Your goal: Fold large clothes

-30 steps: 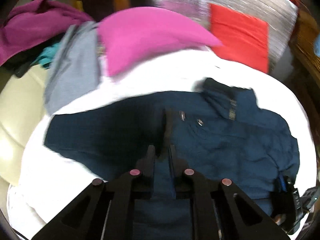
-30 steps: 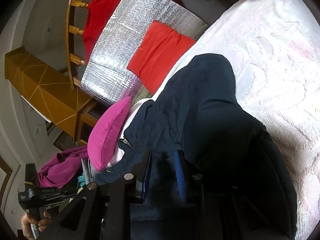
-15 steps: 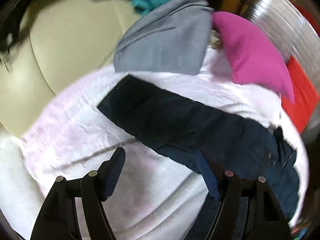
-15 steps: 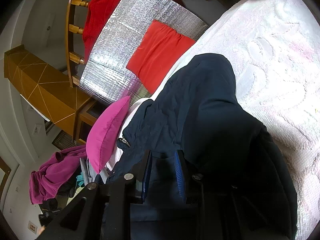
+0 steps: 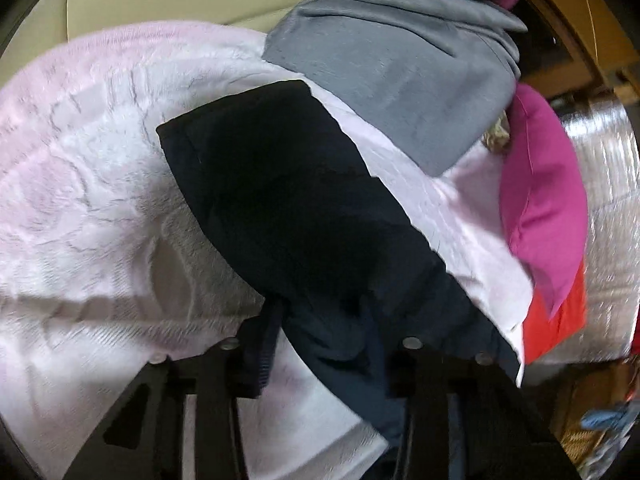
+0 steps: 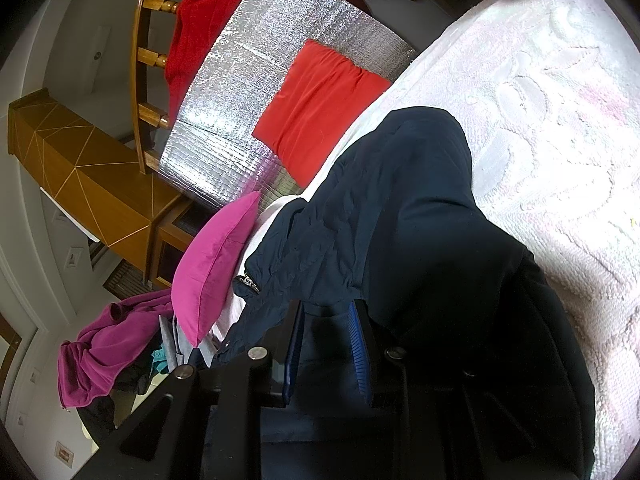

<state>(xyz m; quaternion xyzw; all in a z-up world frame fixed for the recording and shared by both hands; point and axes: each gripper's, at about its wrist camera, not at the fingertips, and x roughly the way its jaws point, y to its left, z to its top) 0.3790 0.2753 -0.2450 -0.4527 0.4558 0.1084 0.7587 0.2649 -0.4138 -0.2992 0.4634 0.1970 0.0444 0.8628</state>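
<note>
**Closing on a navy sleeve**

Lying across a pale pink textured bedspread [image 5: 88, 184], the navy jacket [image 6: 400, 208] is the garment in play. From the left wrist view, its sleeve [image 5: 280, 184] stretches away from the camera as a long dark band with a squared cuff end at the far tip. The left hand-held gripper [image 5: 320, 336] sits over the near part of that sleeve, its jaws closing with navy cloth bunched between them; the left finger [image 5: 264, 344] is just beside the fabric edge, and whether the pads already press on it cannot be told through the blur. Further right lie a grey garment [image 5: 400, 68], touching the sleeve's far edge region, then a magenta cushion [image 5: 540, 200] and a red cushion [image 5: 560, 320] against a silver foil panel [image 5: 604, 200].

In the right wrist view, a magenta cloth heap [image 6: 104, 348] lies far left, with wooden furniture [image 6: 88, 184] above it. The right hand-held gripper [image 6: 326, 352] is narrowly closed, its blue pads [image 6: 356, 344] pinching a flat fold of the jacket, whose body humps up beyond and to the right.
</note>
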